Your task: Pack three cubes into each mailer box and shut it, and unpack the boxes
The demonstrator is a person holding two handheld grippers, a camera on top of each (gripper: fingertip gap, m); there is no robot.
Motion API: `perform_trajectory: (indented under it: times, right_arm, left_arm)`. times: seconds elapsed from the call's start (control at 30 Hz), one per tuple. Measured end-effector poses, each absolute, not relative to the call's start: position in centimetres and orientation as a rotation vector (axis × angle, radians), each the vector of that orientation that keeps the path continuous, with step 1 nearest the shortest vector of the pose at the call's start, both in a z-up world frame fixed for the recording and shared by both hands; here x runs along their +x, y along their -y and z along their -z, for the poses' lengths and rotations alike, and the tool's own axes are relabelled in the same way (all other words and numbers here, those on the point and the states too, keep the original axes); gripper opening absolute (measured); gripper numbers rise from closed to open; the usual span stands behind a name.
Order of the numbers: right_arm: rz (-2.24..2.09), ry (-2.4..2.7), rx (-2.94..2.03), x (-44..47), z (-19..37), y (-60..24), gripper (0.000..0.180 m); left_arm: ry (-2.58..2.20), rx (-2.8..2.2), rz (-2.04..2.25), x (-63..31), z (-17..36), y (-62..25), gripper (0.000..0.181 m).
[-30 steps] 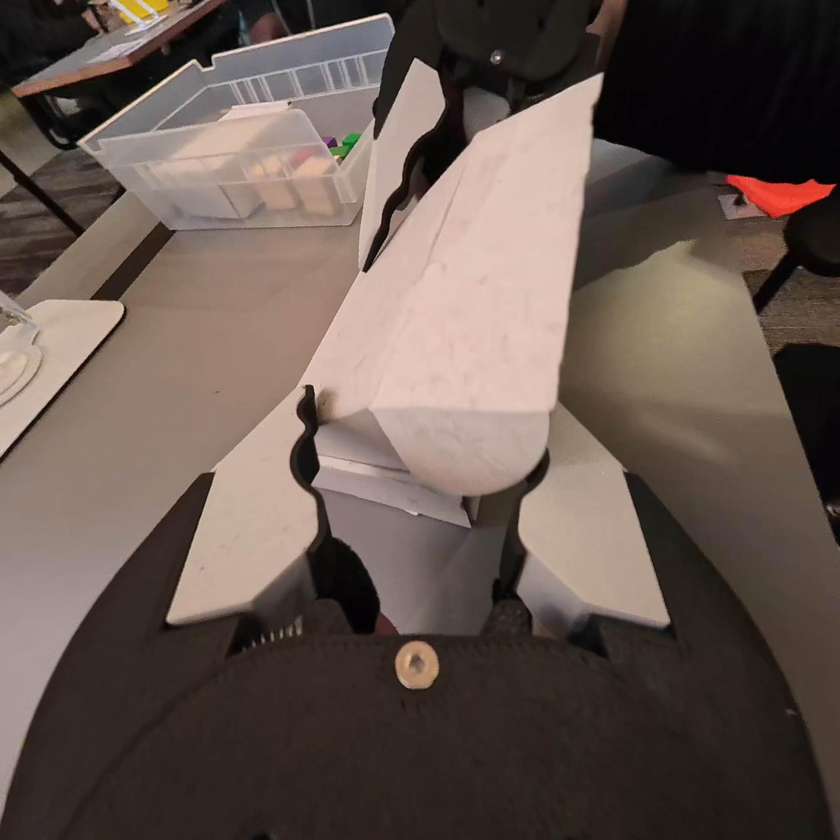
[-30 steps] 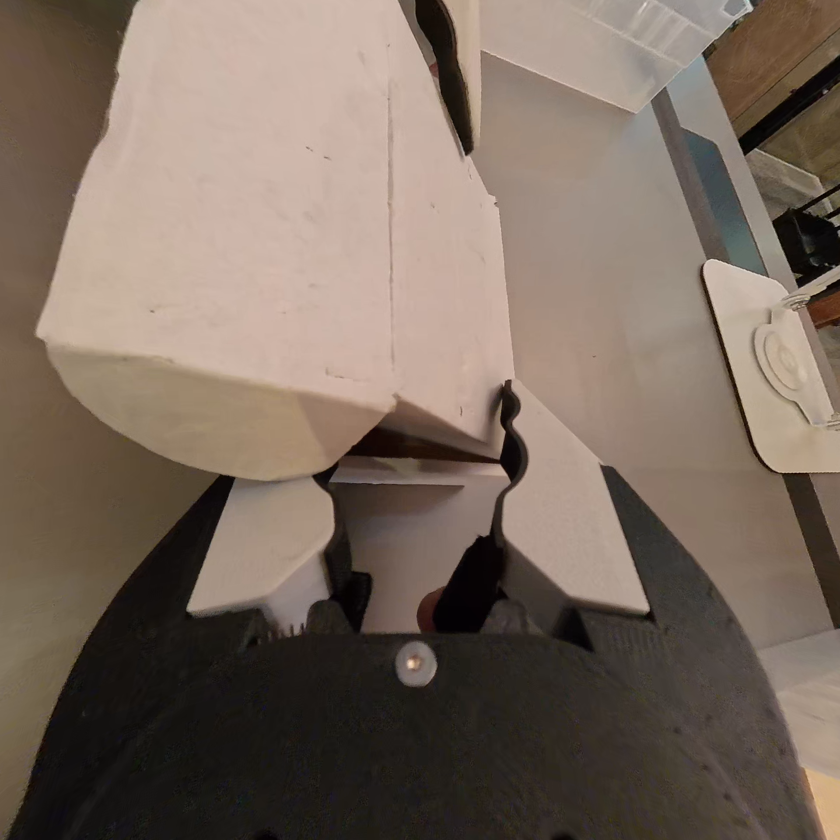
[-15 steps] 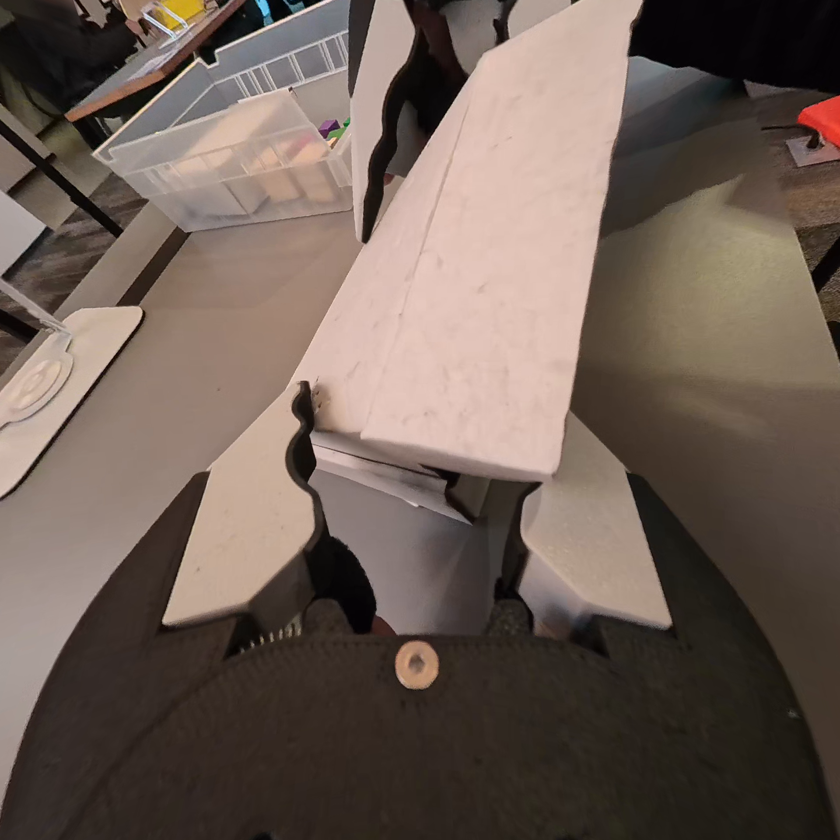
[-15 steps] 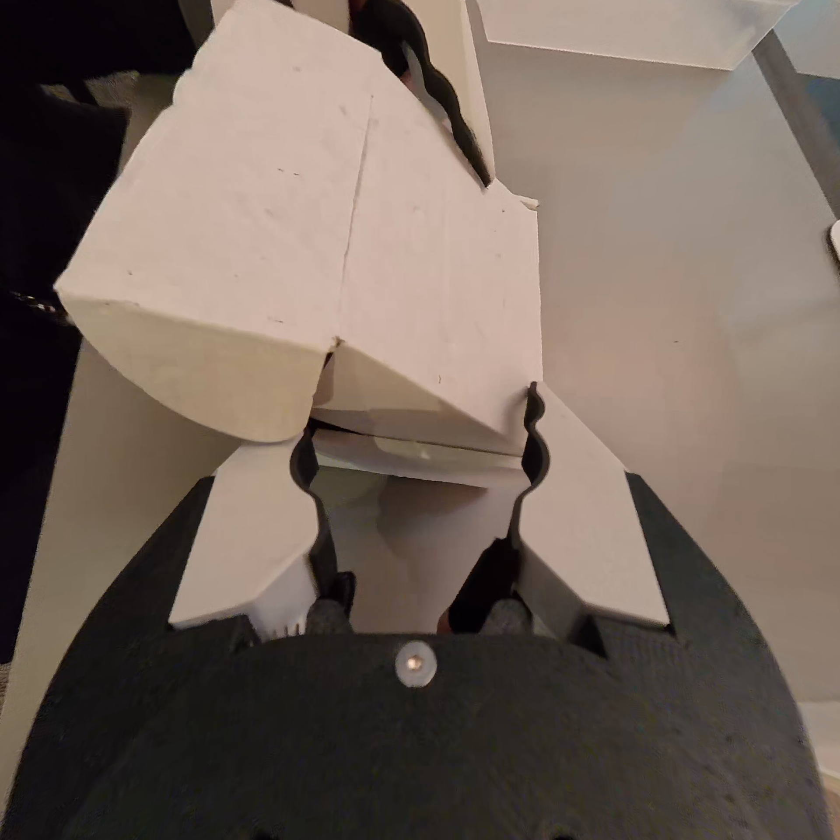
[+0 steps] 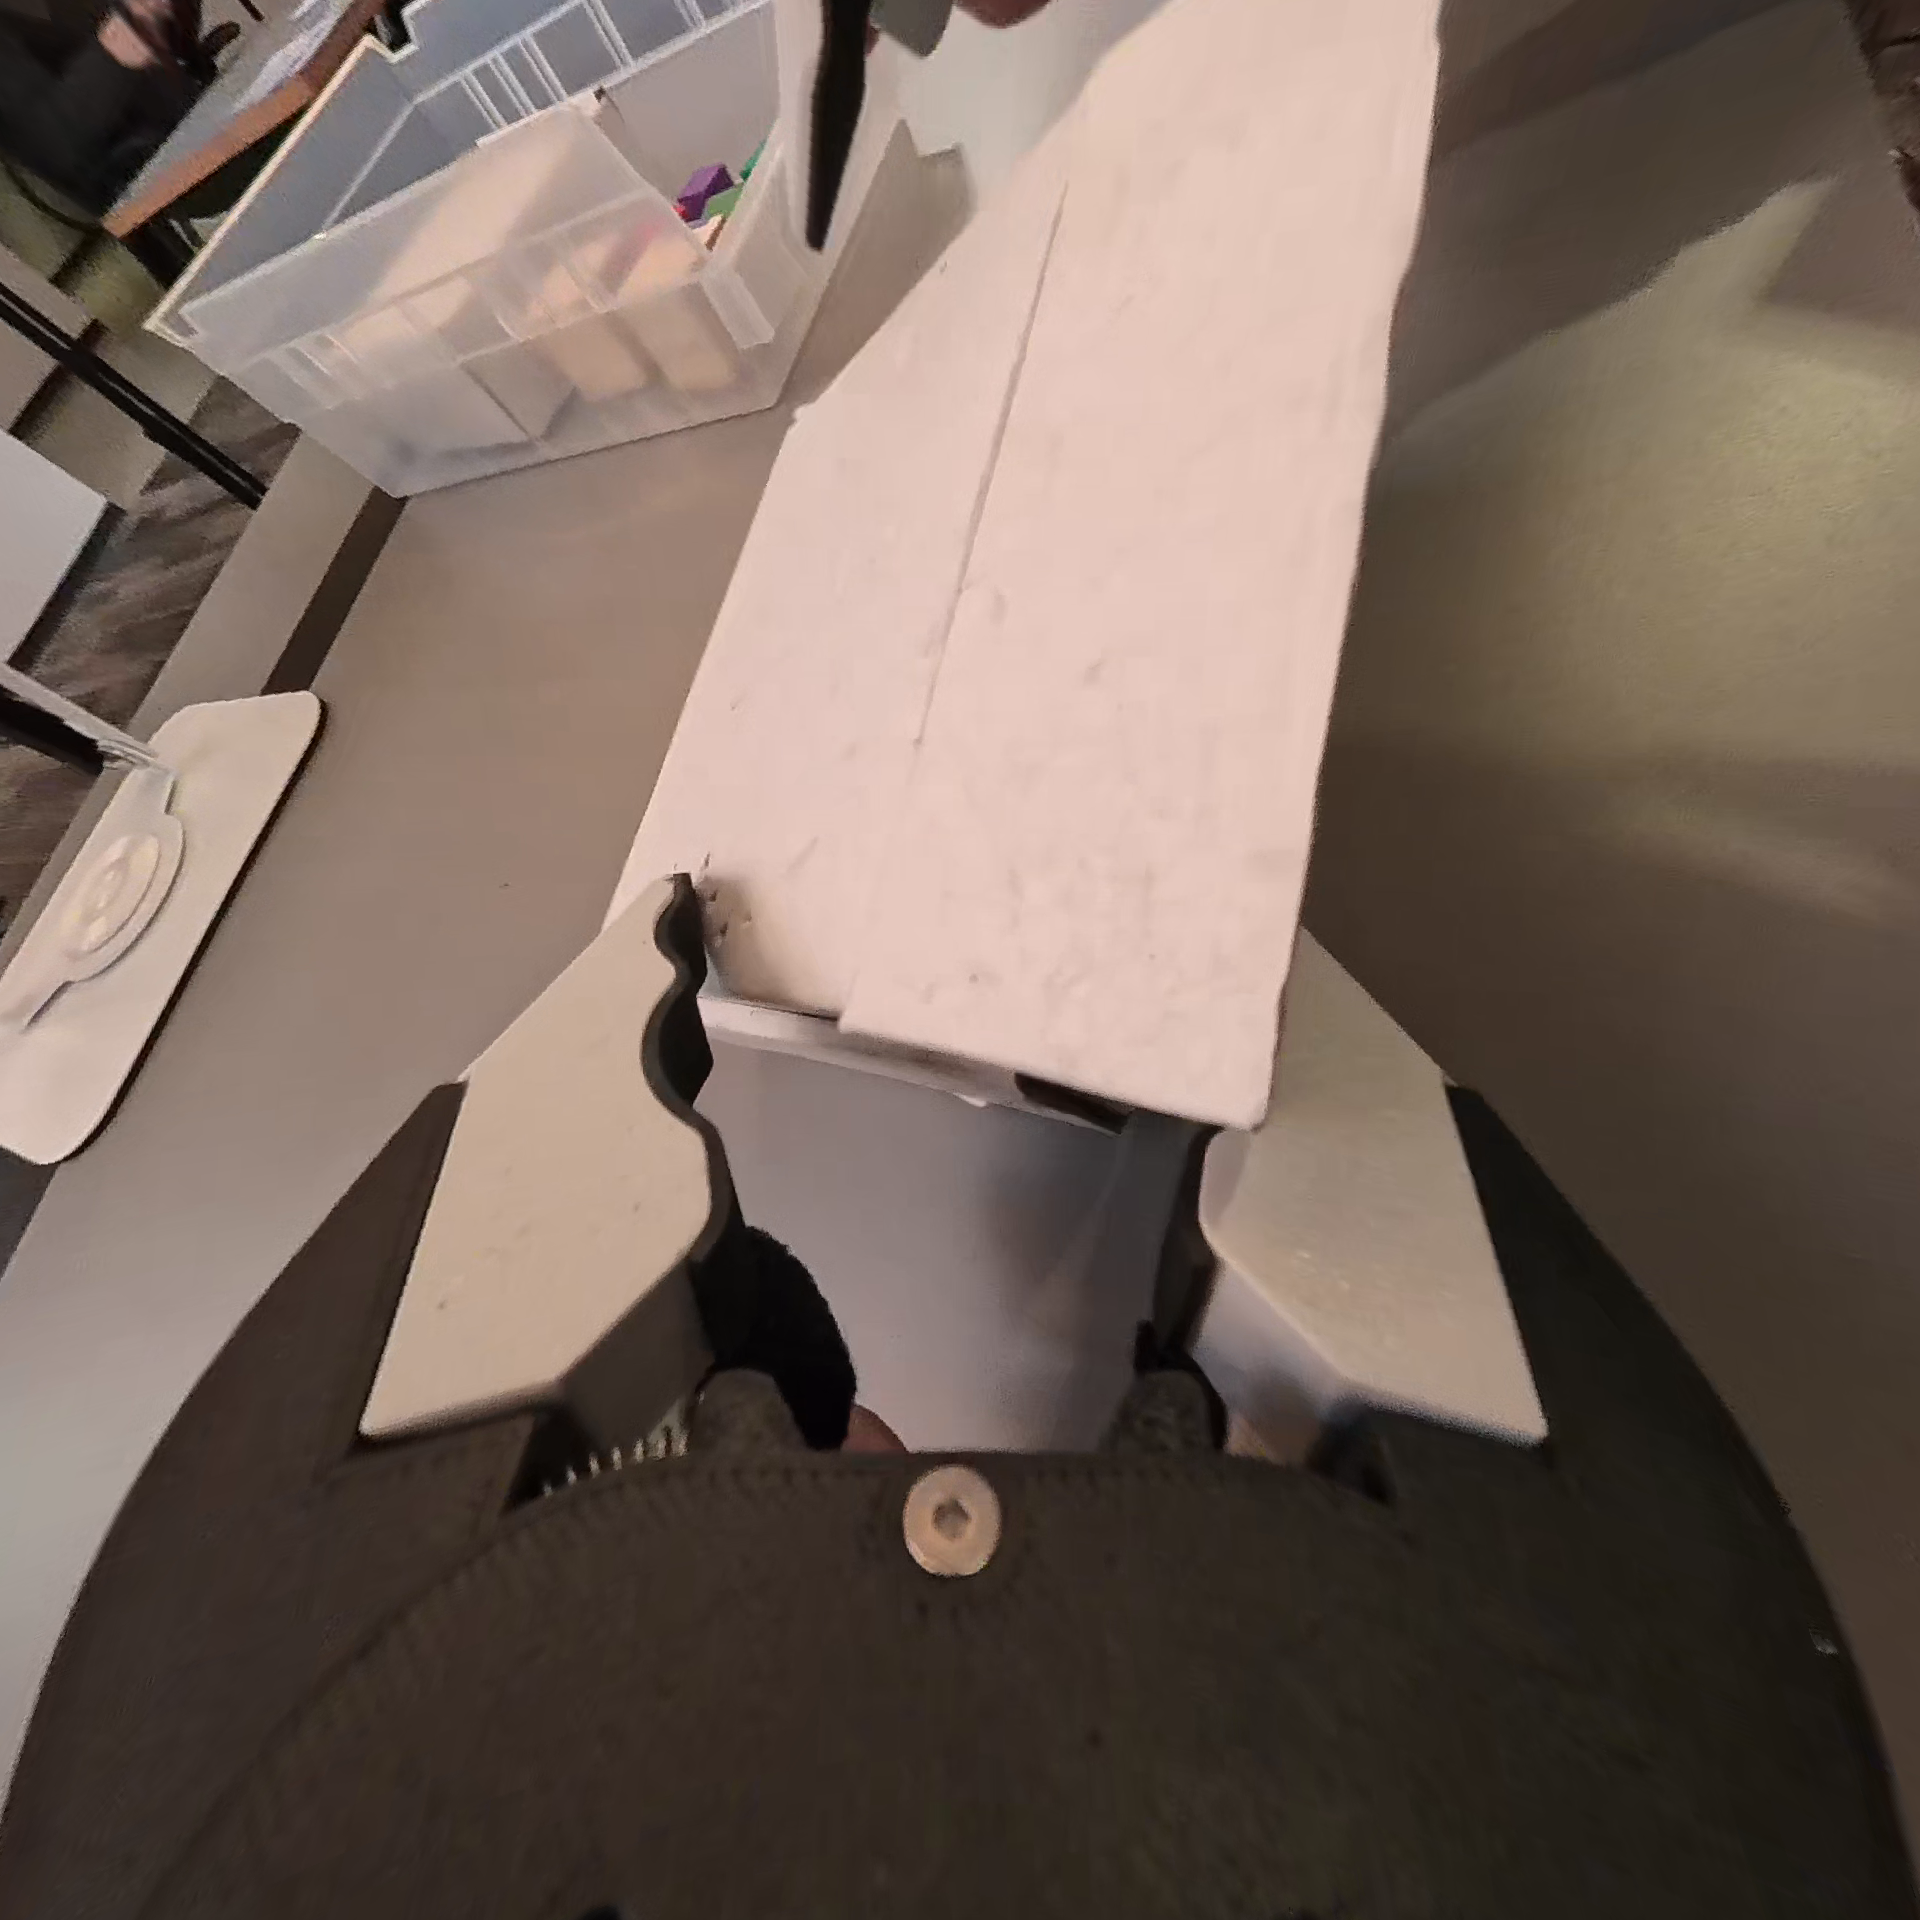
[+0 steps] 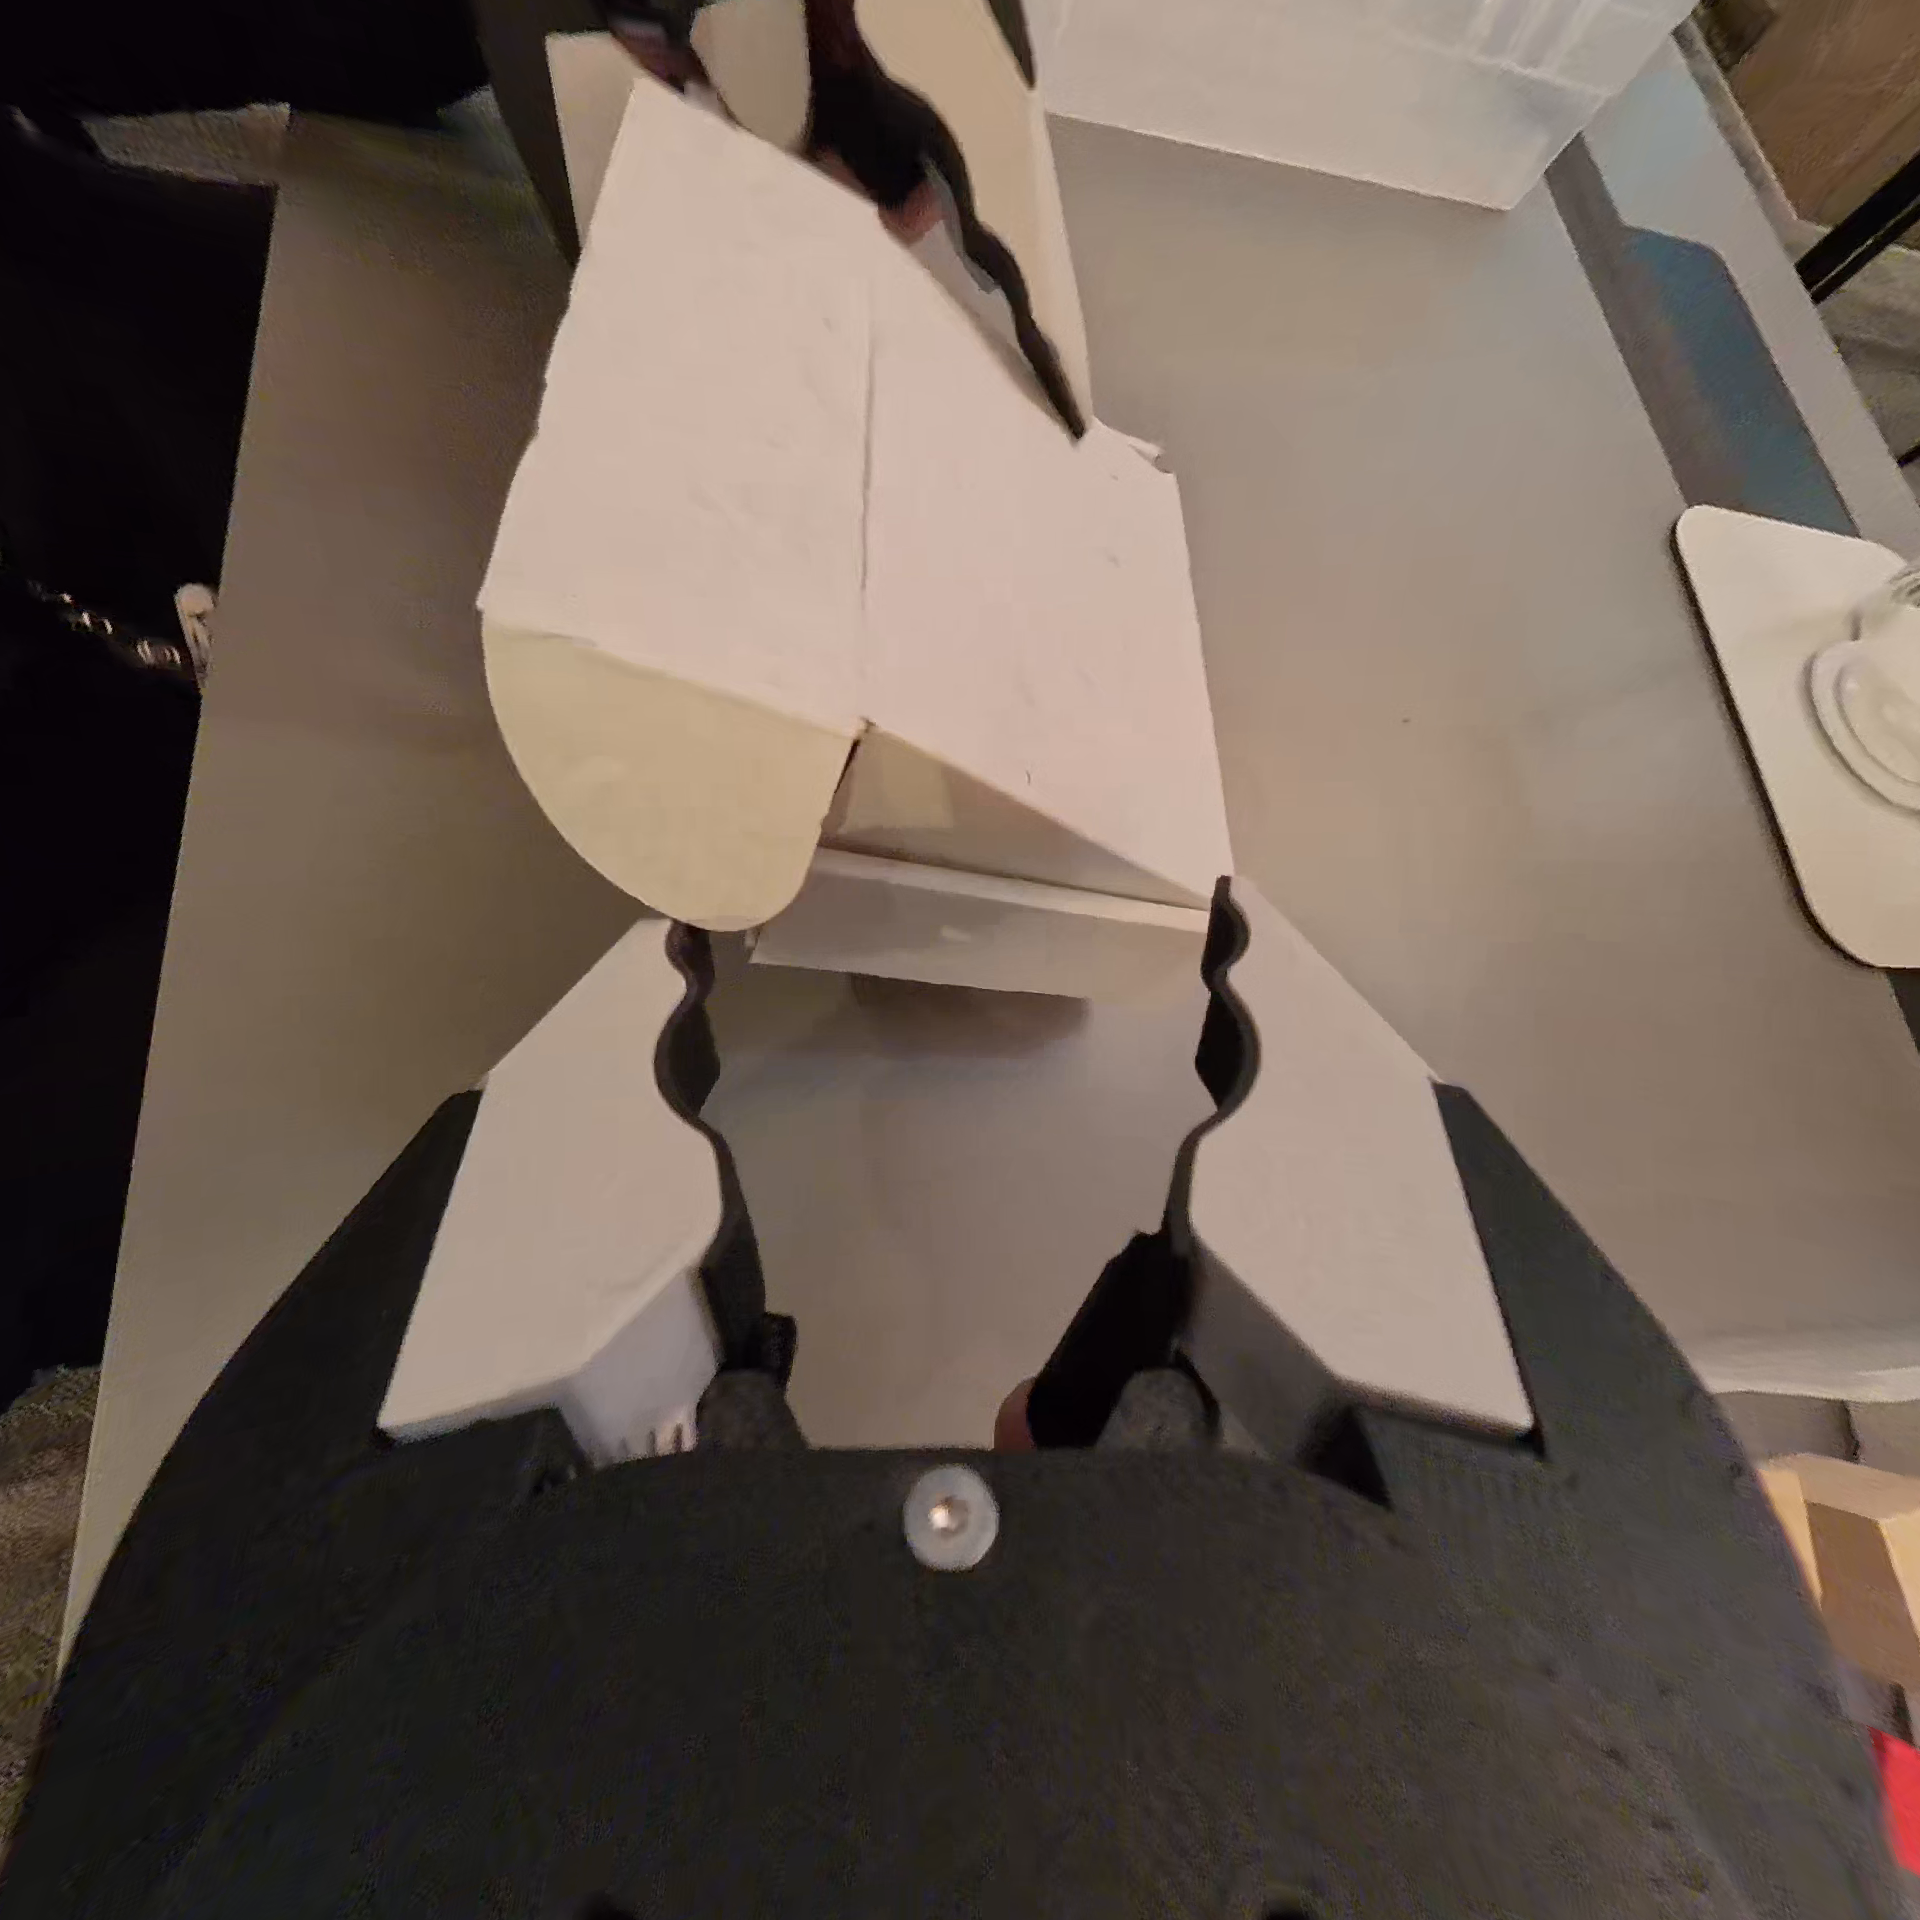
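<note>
A white mailer box (image 5: pixel 1039 623) lies lengthwise on the grey table (image 5: pixel 468 727). Its lid lies nearly flat in the left wrist view. My left gripper (image 5: pixel 956 935) straddles one end of the box with its fingers spread. The left finger (image 5: pixel 582 1143) touches the box corner and the right fingertip is hidden under the lid. In the right wrist view the lid (image 6: pixel 831 520) stands ajar at the near end, with a rounded side flap (image 6: pixel 644 779) outside the box. My right gripper (image 6: pixel 956 914) is open, its tips just flanking that end. No cubes show in the box.
A clear plastic bin (image 5: pixel 468 312) with coloured cubes (image 5: pixel 717 192) stands at the table's far left and also shows in the right wrist view (image 6: pixel 1299 94). A white mat (image 5: pixel 156 883) lies by the table edge. Wooden blocks (image 6: pixel 1849 1558) sit behind my right gripper. A person's dark clothing (image 6: pixel 104 416) is beside the table.
My right gripper opened and drew back until only its tips flank the box end. The lid came down flatter at my left gripper's end, where its rounded flap no longer shows.
</note>
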State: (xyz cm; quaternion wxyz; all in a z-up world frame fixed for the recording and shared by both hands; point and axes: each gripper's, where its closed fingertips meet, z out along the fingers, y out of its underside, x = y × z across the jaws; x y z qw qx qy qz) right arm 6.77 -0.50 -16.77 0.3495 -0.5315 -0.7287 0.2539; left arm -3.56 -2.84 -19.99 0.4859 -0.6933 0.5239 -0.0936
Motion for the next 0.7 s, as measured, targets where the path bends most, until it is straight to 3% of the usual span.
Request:
perform_trajectory:
  times: [0.17,0.47,0.57,0.7]
  right_arm:
    - [-0.511,2.075,-1.343,7.8,19.5,2.3,0.105]
    - [-0.404,2.127,-1.26,6.9,21.2,3.4,0.084]
    - [-0.452,2.141,-1.288,7.0,21.0,3.6,0.084]
    - [-0.494,2.181,-1.33,7.6,20.6,3.4,0.089]
  left_arm:
    - [-1.35,-1.701,0.171,-3.1,20.9,3.1,0.104]
    - [-1.381,-1.69,0.104,-2.6,22.1,3.2,0.107]
    - [-1.374,-1.716,0.211,-2.3,21.6,3.8,0.115]
    - [-1.392,-1.758,0.312,-3.6,20.6,4.9,0.105]
